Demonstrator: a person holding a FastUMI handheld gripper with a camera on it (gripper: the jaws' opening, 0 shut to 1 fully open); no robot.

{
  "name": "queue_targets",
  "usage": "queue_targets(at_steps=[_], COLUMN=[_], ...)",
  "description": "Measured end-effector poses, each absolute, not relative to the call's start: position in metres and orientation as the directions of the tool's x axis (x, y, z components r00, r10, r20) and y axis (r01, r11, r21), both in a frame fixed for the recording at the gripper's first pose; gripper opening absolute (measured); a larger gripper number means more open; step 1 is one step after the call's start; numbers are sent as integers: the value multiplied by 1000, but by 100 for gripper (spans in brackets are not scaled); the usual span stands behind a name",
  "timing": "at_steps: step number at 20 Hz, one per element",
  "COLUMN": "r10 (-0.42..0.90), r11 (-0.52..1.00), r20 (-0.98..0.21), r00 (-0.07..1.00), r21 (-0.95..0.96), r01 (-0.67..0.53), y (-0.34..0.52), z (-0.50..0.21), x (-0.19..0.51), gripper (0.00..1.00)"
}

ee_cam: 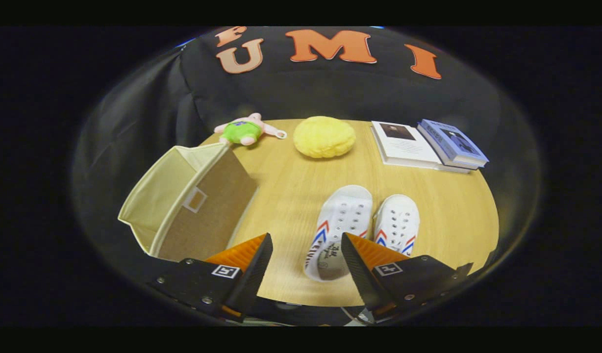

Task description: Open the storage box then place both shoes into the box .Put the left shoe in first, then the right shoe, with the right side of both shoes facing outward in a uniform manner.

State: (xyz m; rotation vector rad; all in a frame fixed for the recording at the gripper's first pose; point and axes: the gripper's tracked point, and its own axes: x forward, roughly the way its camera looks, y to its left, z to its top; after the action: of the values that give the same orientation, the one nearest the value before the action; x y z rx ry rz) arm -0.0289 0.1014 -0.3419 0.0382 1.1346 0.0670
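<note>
In the gripper view your gripper (pixel 306 245) hangs spread wide over the table (pixel 291 196), pinching nothing, with the 2 white shoes (pixel 360 225) side by side just ahead: long axes running away from you, toes toward the far edge, heels near the fingers (pixel 254 255). The right finger covers part of both heels, and the storage box (pixel 183 201) stands open-topped and tilted beyond the left finger. Past the shoes you have a yellow cushion (pixel 324 136), a plush toy (pixel 247 130) and 2 books (pixel 428 144).
</note>
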Motion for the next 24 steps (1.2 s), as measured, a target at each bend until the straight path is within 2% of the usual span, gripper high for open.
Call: queue_targets(at_steps=[5,9,10,11,14,16,21,23,24], r10=[76,139,131,116,154,167,196,184,182], r11=[997,984,986,986,971,965,953,952,948], r20=[-939,-946,-957,-962,-958,-960,-954,-951,-949], r00=[335,292,259,246,242,224,226,248,256], r21=[81,165,153,142,192,205,240,236,239], r01=[2,66,70,87,145,162,186,197,212], y=[70,67,61,55,60,64,71,66,66], z=[-382,-403,-411,-416,-428,-438,-440,-437,-438], x=[-38,-44,-49,-50,-45,-43,-43,-41,-41], gripper=[82,73,68,67,55,51,46,37,24])
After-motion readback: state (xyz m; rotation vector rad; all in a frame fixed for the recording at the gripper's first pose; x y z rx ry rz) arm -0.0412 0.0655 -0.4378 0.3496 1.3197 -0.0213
